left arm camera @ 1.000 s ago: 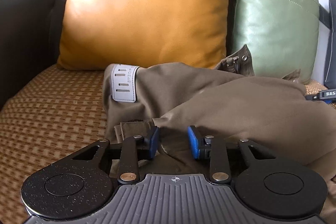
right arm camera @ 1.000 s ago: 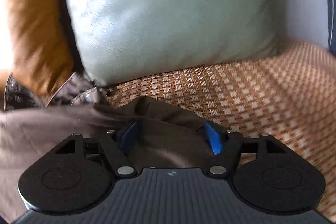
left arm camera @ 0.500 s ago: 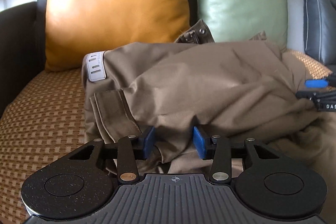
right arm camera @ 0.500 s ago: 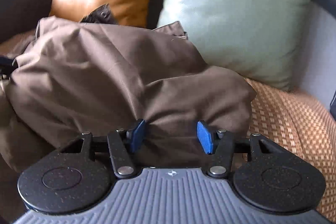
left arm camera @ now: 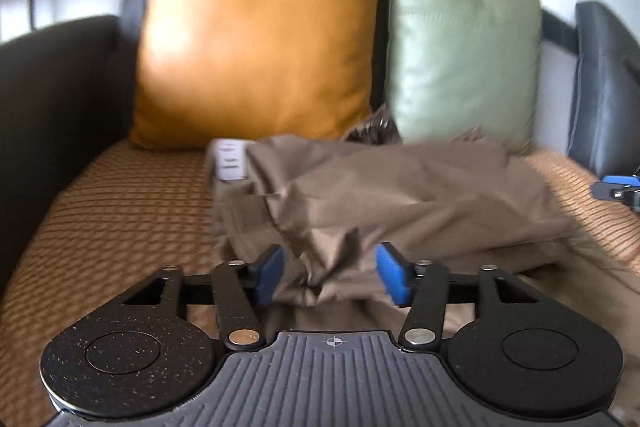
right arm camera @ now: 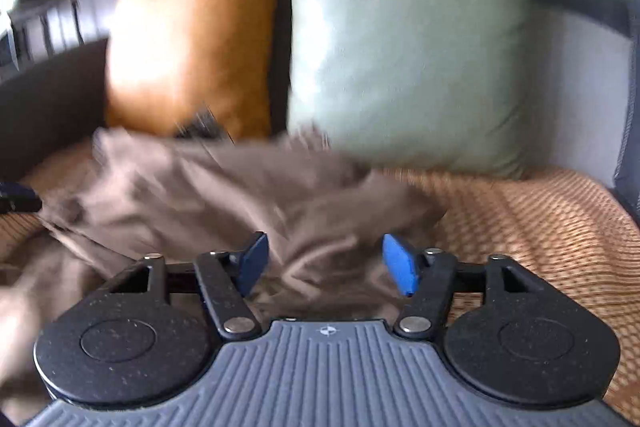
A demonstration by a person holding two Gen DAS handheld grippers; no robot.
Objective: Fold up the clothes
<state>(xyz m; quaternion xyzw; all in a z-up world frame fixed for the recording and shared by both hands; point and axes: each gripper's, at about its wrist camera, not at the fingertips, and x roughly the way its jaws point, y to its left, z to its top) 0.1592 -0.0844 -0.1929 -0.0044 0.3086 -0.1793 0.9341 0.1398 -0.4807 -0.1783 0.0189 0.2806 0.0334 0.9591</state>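
Brown garment (left arm camera: 404, 195) lay bunched mid-sofa (left arm camera: 120, 211), near the cushions. Left gripper (left arm camera: 330, 273) and right gripper (right arm camera: 324, 263): jaws opening, fabric betw. pads, not pinched. Cloth looked soft, light, limp; best grabbed at hem/cuff edge, near-left.

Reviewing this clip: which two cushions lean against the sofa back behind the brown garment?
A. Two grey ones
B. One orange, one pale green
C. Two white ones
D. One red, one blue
B: in the left wrist view an orange cushion stands beside a pale green cushion, both upright against the sofa back, with the brown garment lying on the woven seat in front of them.
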